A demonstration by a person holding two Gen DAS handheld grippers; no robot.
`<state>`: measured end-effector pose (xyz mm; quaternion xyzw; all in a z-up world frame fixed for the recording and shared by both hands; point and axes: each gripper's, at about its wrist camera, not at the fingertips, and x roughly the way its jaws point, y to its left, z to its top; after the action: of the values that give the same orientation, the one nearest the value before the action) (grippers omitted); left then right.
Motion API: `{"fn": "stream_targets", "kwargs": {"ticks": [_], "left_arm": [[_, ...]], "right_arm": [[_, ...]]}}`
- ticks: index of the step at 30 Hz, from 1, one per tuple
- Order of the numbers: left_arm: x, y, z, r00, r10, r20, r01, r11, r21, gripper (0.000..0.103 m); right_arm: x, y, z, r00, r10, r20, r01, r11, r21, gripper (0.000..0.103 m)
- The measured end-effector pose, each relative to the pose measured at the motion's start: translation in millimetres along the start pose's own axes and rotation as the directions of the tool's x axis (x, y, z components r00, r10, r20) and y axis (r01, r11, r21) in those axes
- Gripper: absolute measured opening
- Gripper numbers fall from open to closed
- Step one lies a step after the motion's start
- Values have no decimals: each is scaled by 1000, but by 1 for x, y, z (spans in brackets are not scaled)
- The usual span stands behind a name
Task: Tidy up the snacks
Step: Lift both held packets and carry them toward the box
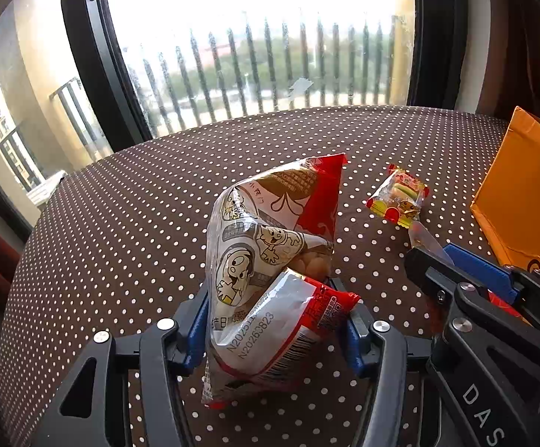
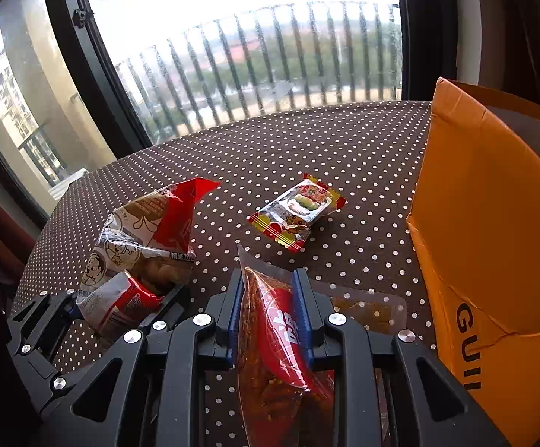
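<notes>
Far left: window with railing beyond, past the far edge of the dotted worktop. Left tongs clamped on a crumpled white-and-red cartoon snack bag, blue pads pressing both sides, bag standing tilted on the cloth. Same bag seen at the near left of the right wrist view, left tongs around its lower end. Moving right: small clear candy packet with yellow-red edges, lying flat and alone near the middle of the worktop, apart from both tongs. Nearer, right tongs squeezed onto a clear pouch of reddish-brown snack with a red label, pouch upright on edge between the blue pads. Far right: orange cardboard box, open at the top, flap raised, standing on the worktop just beside the right tongs; contents hidden behind its wall, cannot tell.
</notes>
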<state>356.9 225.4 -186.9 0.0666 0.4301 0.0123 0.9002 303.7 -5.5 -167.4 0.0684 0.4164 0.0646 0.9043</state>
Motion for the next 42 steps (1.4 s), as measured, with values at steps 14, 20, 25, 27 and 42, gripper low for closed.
{"fn": "stream_targets", "kwargs": {"ticks": [14,20,25,27,42], "left_arm": [[-44,-8,-50,999,-25,-20,24,999,-33,58],[-61,-12,-74,999,-37,-16,36,998,-60,58],[-69,-20,-87,1000,-15,-3,15,999,-53,58],[-70,-23,-89,1000,-6,0,6,999,-48,58],[-69,-32,-94,1000,28,1,-28,1000,-10,57]], "right_arm": [[-17,6,-25,999,48,-25,-50,997,-55,33],[-32,-1,-48,1000,24,-17,-25,998,-63,74],[-32,-12,-57,999,-18,-43,15,999,-52,77],[-28,-17,-59,998,-18,-60,17,999,-29,77],[-23,-7,-64,998,3,-62,-9,996,-89,43]]}}
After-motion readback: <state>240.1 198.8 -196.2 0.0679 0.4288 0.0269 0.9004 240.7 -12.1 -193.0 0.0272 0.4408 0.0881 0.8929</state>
